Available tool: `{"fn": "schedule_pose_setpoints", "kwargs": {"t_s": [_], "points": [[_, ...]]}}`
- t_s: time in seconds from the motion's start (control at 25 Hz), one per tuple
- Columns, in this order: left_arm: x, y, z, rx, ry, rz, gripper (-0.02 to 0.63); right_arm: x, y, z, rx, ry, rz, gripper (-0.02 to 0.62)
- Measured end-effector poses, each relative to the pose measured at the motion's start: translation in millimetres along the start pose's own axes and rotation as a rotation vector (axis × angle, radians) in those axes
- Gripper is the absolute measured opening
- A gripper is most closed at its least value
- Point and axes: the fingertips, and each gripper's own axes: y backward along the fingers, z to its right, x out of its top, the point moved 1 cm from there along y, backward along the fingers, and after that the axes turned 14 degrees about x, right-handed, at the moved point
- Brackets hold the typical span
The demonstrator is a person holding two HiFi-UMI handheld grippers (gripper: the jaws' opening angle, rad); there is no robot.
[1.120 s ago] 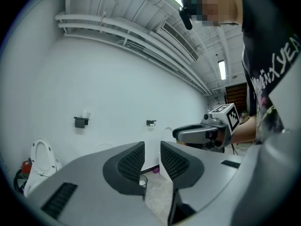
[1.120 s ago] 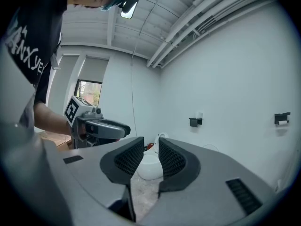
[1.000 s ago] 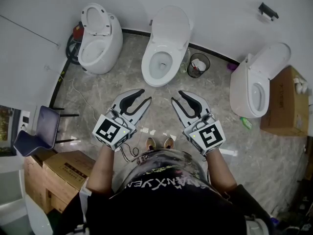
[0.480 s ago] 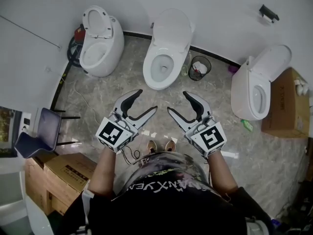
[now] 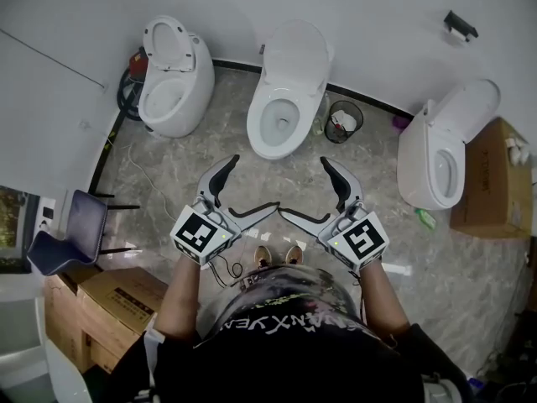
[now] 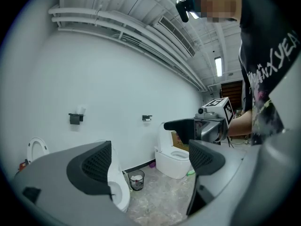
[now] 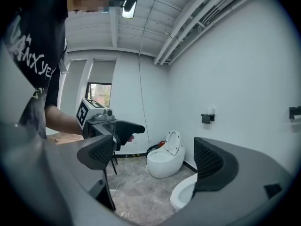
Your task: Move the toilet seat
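Three white toilets stand along the wall. The middle toilet (image 5: pixel 277 116) is straight ahead of me, its lid (image 5: pixel 295 53) up against the wall. The left toilet (image 5: pixel 172 91) has its seat ring raised, and the right toilet (image 5: pixel 436 162) has its lid up. My left gripper (image 5: pixel 243 193) and right gripper (image 5: pixel 315 196) hover side by side above the floor, short of the middle bowl and touching nothing. Both sets of jaws are opening and stand wide, with nothing between them. Past the left gripper (image 6: pixel 150 159) I see the right toilet (image 6: pixel 176 159). The right gripper (image 7: pixel 155 159) faces the left toilet (image 7: pixel 164 161).
A black waste bin (image 5: pixel 341 116) sits between the middle and right toilets. Cardboard boxes (image 5: pixel 113 296) and a dark chair (image 5: pixel 63 229) stand at my left, another box (image 5: pixel 487 175) at the far right. A cable (image 5: pixel 138 170) trails over the marble floor. My shoes (image 5: pixel 275 254) are below the grippers.
Both grippers' jaws have spread from nearly shut to wide apart. The hands have stayed almost in place in front of the middle toilet.
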Motion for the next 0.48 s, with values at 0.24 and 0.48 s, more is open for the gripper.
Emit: {"fn": "schedule_pose_setpoints", "kwargs": {"t_s": [0.24, 0.48], "points": [[-3.7, 2.2, 2.0, -0.037, -0.014, -0.015, 0.545, -5.6, -0.1, -2.7, 0.026, -0.002, -0.020, 0.584], [-2.2, 3.9, 1.7, -0.032, -0.018, -0.018, 0.548, -2.8, 0.5, -3.4, 0.027, 0.001, -0.019, 0.584]]}}
